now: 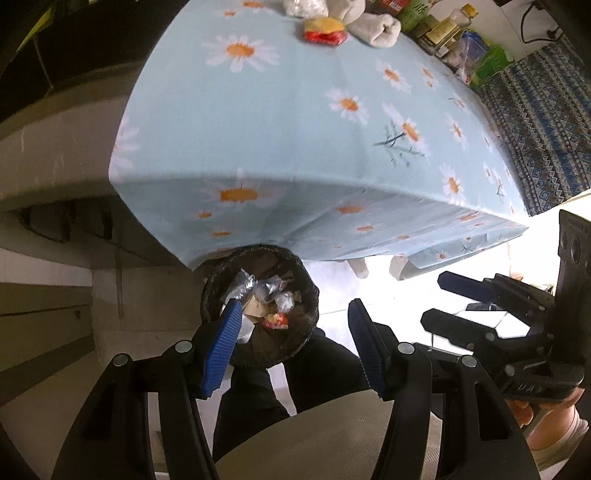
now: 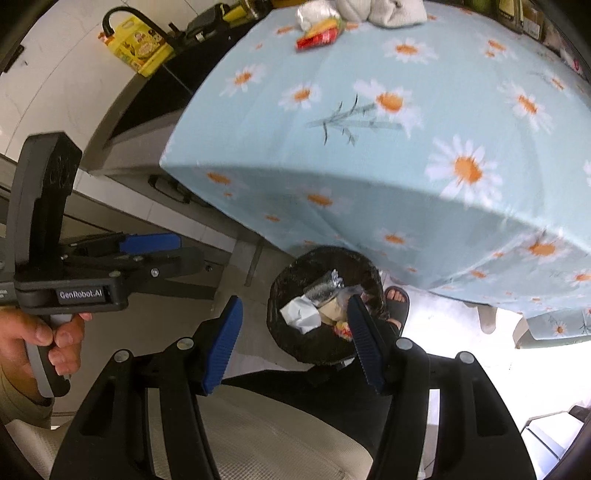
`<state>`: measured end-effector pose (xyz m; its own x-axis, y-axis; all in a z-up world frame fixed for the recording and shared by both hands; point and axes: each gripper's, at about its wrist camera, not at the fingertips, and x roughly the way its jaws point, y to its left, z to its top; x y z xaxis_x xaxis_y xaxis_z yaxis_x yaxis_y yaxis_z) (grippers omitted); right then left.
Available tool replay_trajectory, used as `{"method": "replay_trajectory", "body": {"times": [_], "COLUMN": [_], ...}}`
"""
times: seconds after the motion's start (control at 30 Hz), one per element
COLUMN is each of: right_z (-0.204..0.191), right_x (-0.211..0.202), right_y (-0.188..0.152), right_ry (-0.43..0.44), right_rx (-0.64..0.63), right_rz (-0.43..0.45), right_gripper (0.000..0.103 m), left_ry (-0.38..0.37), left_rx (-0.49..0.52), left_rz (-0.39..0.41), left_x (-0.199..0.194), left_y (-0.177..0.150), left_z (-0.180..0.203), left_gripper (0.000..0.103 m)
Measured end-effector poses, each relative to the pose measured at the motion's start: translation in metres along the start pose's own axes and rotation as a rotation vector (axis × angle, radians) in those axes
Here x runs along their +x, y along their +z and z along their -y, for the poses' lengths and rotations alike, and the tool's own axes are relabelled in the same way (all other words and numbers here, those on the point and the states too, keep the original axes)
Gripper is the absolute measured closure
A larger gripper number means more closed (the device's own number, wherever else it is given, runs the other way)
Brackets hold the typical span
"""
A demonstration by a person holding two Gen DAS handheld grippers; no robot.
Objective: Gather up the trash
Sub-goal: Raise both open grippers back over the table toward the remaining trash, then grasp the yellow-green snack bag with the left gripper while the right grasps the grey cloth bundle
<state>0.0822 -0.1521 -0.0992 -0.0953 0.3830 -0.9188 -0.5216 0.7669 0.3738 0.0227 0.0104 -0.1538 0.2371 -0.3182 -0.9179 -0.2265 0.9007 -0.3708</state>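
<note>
A black-lined trash bin (image 1: 300, 343) stands on the floor under the near edge of the table; it also shows in the right wrist view (image 2: 295, 332). It holds foil, crumpled paper and a red-yellow wrapper (image 1: 275, 320). A red and yellow snack packet (image 1: 325, 30) lies at the table's far end, also in the right wrist view (image 2: 319, 33). My left gripper (image 1: 293, 341) is open and empty above the bin. My right gripper (image 2: 295, 341) is open and empty above the bin's left rim; it also shows in the left wrist view (image 1: 443, 299).
The table carries a light blue daisy cloth (image 1: 295, 129). Grey cloths (image 1: 376, 27), a plastic bag and bottles and boxes (image 1: 450, 33) crowd its far edge. A yellow box (image 2: 142, 44) stands on a dark counter at the left. The person's legs (image 1: 258, 391) and a sandalled foot (image 2: 397, 304) are by the bin.
</note>
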Motion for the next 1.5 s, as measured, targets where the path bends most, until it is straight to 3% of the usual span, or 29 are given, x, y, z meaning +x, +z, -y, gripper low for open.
{"method": "replay_trajectory", "body": {"times": [0.3, 0.47, 0.7, 0.8, 0.87, 1.5], "right_z": [0.016, 0.03, 0.057, 0.072, 0.081, 0.148], "right_x": [-0.027, -0.037, -0.049, -0.053, -0.055, -0.042], "right_y": [0.032, 0.05, 0.08, 0.097, 0.108, 0.232], "right_ry": [0.0, -0.001, -0.006, -0.009, -0.007, 0.052], "right_rx": [-0.029, -0.049, -0.057, -0.069, -0.077, -0.17], "right_rz": [0.063, 0.079, 0.098, 0.101, 0.101, 0.094], "right_gripper": [0.044, 0.038, 0.038, 0.038, 0.038, 0.036], "left_ry": [0.013, 0.016, 0.035, 0.048, 0.066, 0.192], "left_rx": [0.014, 0.017, 0.024, 0.02, 0.01, -0.087], "left_rz": [0.069, 0.079, 0.091, 0.097, 0.107, 0.105], "left_x": [-0.023, -0.025, -0.021, -0.02, -0.019, 0.008], "left_y": [0.029, 0.049, 0.08, 0.094, 0.106, 0.207], "left_z": [0.021, 0.034, 0.055, 0.059, 0.061, 0.063], "left_gripper": [0.045, 0.045, 0.045, 0.045, 0.035, 0.035]}}
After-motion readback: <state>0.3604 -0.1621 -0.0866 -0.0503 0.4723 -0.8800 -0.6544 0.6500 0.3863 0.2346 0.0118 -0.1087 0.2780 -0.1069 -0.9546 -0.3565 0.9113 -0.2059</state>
